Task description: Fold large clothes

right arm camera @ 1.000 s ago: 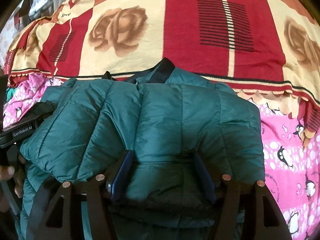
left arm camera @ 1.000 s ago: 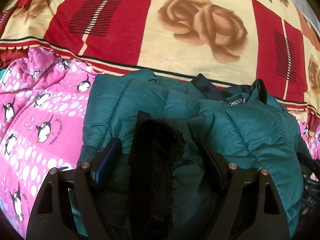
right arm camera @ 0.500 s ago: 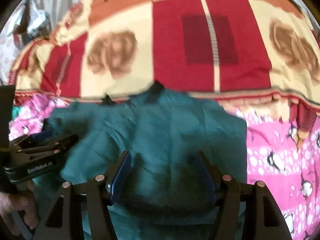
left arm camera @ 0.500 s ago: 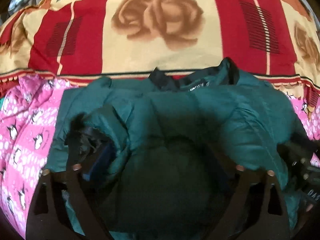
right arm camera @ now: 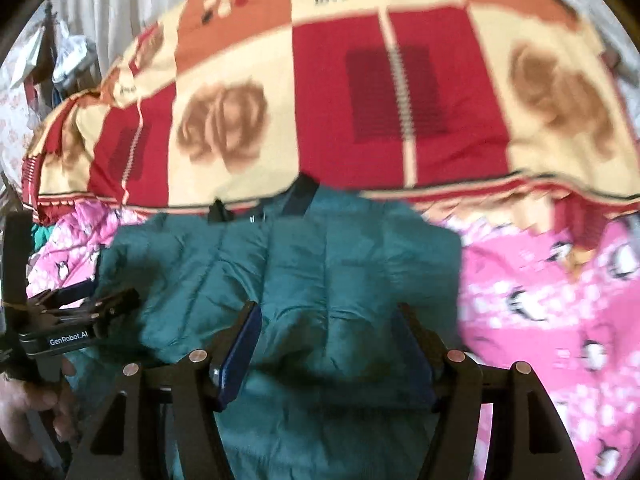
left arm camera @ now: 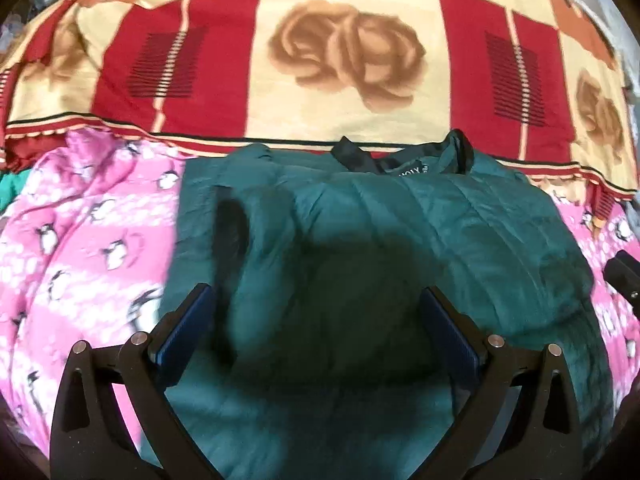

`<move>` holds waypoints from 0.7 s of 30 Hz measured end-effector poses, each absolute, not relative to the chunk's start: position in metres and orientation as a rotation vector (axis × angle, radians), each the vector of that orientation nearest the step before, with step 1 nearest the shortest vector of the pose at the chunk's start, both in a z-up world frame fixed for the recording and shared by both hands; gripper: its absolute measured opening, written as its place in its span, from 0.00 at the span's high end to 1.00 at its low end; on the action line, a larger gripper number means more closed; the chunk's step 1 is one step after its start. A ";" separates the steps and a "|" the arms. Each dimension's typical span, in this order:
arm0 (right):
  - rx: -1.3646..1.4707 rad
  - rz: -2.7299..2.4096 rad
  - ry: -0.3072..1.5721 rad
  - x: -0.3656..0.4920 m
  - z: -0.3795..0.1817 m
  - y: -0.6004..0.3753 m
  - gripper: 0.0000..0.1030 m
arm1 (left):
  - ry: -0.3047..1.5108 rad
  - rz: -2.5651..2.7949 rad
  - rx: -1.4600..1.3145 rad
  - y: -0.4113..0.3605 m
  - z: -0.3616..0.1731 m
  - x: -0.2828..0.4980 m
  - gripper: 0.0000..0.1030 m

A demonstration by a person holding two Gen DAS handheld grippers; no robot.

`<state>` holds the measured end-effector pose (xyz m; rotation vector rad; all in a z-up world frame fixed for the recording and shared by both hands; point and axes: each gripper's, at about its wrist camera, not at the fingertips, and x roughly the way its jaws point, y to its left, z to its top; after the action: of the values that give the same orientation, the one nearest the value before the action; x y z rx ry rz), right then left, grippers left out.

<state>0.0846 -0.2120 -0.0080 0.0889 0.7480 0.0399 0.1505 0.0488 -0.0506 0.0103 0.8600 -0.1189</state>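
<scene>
A dark green puffer jacket (left arm camera: 400, 232) lies on the bed with its collar (left arm camera: 404, 160) at the far side, next to the blanket. A sleeve with a dark cuff (left arm camera: 230, 232) lies folded over its left part. My left gripper (left arm camera: 316, 296) hovers above the jacket, its jaws opening wide with nothing pressed between them. In the right wrist view my right gripper (right arm camera: 328, 312) is shut on a puckered fold of the jacket (right arm camera: 320, 264). The left gripper (right arm camera: 112, 296) shows at the left edge there, held by a hand (right arm camera: 24, 408).
A red and cream blanket with roses (left arm camera: 344, 56) covers the far half of the bed. A pink penguin sheet (left arm camera: 80, 248) lies under the jacket and spreads on both sides. Clutter and a curtain (right arm camera: 68, 52) stand at the far left. Part of the right gripper (left arm camera: 624, 276) juts in at the right edge.
My left gripper let go of the dark-cuffed sleeve, opened wide and drew up and back. The sleeve now lies on the jacket. My right gripper rose and pulled back with its fold.
</scene>
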 end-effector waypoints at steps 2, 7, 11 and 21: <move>0.088 0.043 0.746 0.062 -0.002 -0.215 0.37 | 0.852 -0.128 0.018 0.058 -0.044 0.133 0.01; 0.073 -0.007 0.798 0.014 -0.014 -0.223 0.24 | 0.861 -0.154 0.050 0.090 -0.040 0.084 0.01; 0.105 0.024 0.926 -0.015 -0.041 -0.230 0.24 | 0.876 -0.144 0.062 0.118 -0.046 0.052 0.01; 0.032 0.022 0.950 -0.069 -0.077 -0.205 0.23 | 0.822 0.008 0.048 0.122 -0.068 -0.032 0.01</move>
<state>-0.0689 -0.2051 -0.0767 0.0315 0.9498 0.0223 -0.0317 0.1223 -0.0678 0.0477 0.8219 0.0080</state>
